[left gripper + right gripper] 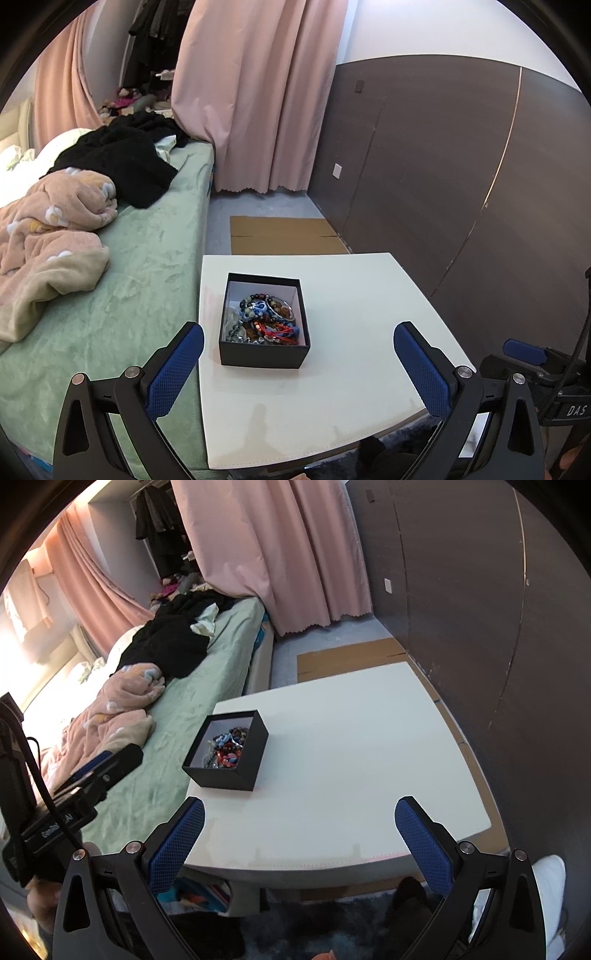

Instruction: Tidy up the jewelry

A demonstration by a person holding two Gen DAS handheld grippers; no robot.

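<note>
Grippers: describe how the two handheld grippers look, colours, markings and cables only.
The left gripper and right gripper match: black plastic linkage arms with silver rivets, and fingers faced with blue mesh-textured pads. The right gripper's body shows white lettering "DAS" and a black cable; the left's body has partly hidden white lettering and a black cable.

White table (pixel 332 369), green bed (pixel 147 258) beside it, pink blanket (pixel 55 221), black clothes (pixel 122 162), pink curtain (pixel 258 92), flattened cardboard (pixel 284 234)

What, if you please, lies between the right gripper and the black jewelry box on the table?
Only bare white tabletop lies between the open right gripper and the black jewelry box; the right wrist view shows this stretch plainly.
</note>
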